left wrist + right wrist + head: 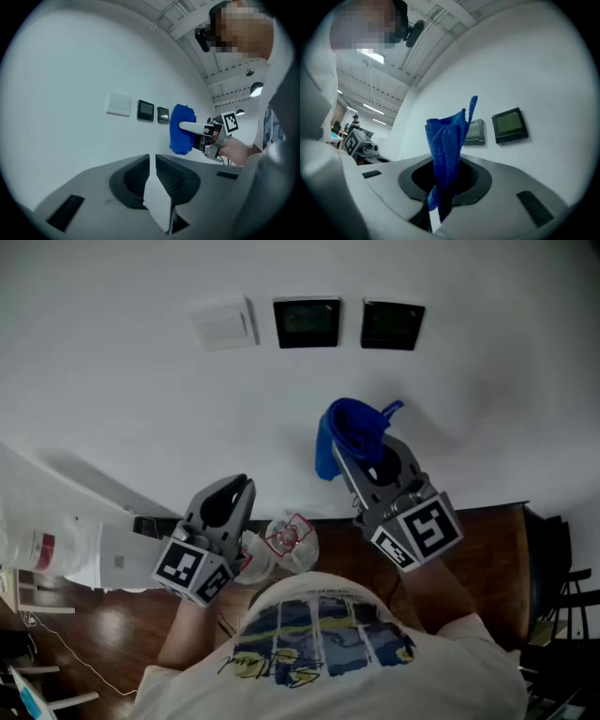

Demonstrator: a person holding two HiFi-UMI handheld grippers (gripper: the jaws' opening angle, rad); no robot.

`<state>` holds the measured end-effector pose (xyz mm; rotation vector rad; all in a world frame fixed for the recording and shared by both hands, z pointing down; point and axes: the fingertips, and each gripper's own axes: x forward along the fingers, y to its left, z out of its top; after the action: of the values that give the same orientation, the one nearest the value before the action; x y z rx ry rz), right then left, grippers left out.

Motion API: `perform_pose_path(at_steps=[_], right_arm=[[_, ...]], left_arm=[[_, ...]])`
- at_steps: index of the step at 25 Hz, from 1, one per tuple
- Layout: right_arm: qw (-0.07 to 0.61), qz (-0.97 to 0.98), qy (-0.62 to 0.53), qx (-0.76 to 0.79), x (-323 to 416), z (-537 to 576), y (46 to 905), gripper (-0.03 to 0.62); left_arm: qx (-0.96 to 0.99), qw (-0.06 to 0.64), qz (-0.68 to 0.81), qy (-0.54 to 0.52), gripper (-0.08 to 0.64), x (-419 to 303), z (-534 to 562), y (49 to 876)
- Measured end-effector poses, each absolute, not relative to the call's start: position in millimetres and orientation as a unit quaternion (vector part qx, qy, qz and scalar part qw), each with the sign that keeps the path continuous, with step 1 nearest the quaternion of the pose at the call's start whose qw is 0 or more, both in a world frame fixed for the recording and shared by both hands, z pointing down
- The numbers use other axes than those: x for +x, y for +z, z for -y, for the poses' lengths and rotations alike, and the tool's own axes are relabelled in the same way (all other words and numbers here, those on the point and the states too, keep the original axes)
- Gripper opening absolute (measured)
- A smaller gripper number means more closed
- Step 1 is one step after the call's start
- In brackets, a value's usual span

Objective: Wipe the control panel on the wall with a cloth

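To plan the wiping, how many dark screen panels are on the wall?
2. The middle dark panel sits just right of the white switch plate; the right dark panel ends the row. None appears hidden.

1. The right gripper [364, 451] holds a bunched blue cloth [345, 427] before the white wall [112, 399], below two dark control panels [307, 322]
2. The left gripper [230, 493] is lower, beside clear plastic [286, 542]

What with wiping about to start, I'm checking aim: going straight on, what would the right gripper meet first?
Probably the wall at or just left of the middle panel, touched first by its blue cloth; depth unclear.
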<state>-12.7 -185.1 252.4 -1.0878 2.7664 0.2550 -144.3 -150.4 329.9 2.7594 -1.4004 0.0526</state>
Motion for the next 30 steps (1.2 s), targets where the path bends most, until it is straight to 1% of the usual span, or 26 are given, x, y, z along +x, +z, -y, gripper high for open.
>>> perform_pose_path(at_steps=[7, 11, 14, 21, 30], right_arm=[[0.058, -0.920, 0.162, -0.351, -86, 238, 206, 0.083], [0.023, -0.909, 0.174, -0.377, -102, 268, 191, 0.083], [0.010, -0.903, 0.177, -0.390, -106, 286, 186, 0.083], [0.006, -0.897, 0.170, -0.409, -92, 298, 182, 0.082], [0.020, -0.875, 0.173, -0.452, -21, 299, 172, 0.081]], left_arm=[[0.898, 0.054, 0.436, 0.016, 0.032, -163, 153, 353], [0.902, 0.066, 0.426, 0.014, 0.031, -168, 153, 363], [0.901, 0.073, 0.428, 0.017, 0.032, -176, 150, 369], [0.887, 0.087, 0.453, 0.022, 0.031, -205, 147, 381], [0.901, 0.078, 0.427, 0.027, 0.032, -170, 147, 381]])
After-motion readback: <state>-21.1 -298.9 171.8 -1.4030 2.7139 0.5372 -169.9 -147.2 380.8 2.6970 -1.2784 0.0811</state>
